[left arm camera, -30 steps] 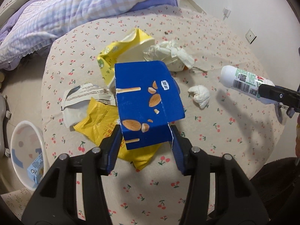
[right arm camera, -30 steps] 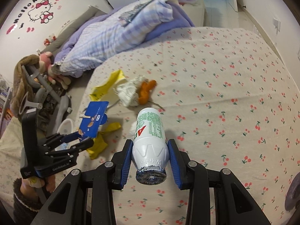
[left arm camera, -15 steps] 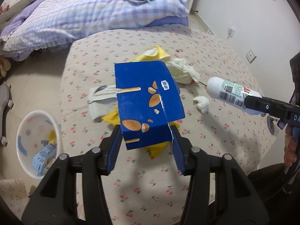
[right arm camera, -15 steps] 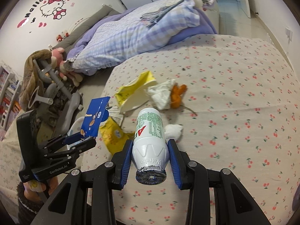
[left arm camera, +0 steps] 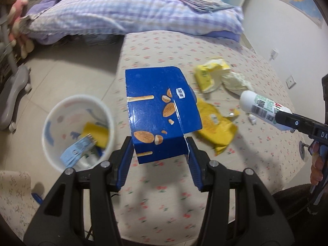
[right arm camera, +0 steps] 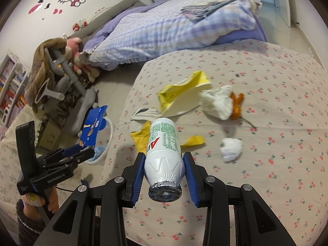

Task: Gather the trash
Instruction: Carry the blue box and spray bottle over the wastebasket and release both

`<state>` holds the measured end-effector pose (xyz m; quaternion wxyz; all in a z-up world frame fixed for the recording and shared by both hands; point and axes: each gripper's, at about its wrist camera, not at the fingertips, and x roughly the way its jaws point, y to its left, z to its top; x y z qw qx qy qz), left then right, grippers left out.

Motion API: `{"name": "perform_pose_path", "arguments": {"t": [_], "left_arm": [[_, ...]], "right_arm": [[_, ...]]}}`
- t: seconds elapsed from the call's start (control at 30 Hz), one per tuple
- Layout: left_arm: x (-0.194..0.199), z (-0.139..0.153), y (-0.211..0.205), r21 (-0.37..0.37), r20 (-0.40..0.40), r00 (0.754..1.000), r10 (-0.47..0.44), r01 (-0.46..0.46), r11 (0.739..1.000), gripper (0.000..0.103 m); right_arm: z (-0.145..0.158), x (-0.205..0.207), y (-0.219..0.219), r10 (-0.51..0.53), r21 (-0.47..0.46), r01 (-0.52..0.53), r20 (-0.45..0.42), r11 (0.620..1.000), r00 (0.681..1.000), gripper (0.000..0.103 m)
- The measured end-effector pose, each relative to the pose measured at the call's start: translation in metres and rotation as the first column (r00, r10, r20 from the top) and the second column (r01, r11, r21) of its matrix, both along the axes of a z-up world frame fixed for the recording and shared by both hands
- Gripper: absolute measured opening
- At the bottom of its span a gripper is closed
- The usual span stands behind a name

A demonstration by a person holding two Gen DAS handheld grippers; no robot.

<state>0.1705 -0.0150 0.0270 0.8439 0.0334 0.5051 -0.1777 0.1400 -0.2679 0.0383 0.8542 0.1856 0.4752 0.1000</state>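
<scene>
Now we carry both pieces toward the bin [left arm camera: 51, 123]: left gripper [left arm camera: 160, 155] jaws clamp the blue box [left arm camera: 160, 110], right gripper [right arm camera: 163, 164] jaws clamp the bottle [right arm camera: 163, 143], both above the bed's edge.

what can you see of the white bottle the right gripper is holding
The white bottle is a small plastic drink bottle with a green-printed label, a red letter A and a barcode, and embossed lettering on its bare shoulder. Its mouth, edged with torn silver foil, faces the right wrist camera; its base points away, over the cherry-print cloth. The right gripper is shut on it, blue jaws pressing either side of the shoulder. It hangs clear of the cloth, touching nothing else. Whether anything remains inside cannot be told.
</scene>
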Motion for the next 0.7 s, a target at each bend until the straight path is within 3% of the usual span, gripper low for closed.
{"name": "perform_pose_path", "arguments": {"t": [0.33,0.7], "left_arm": [[0.003,-0.011,0.07,0.004,-0.012,0.99,0.139,-0.139,0.99,0.052],[0.026,-0.041,0.125,0.001,-0.028,0.96,0.278,-0.278,0.961,0.053]], "right_arm": [[0.0,0.021,0.055,0.077,-0.017,-0.077,-0.009,0.997,0.997,0.038],[-0.006,0.051,0.116,0.162,-0.02,-0.163,-0.026,0.986,0.986,0.038]]}}
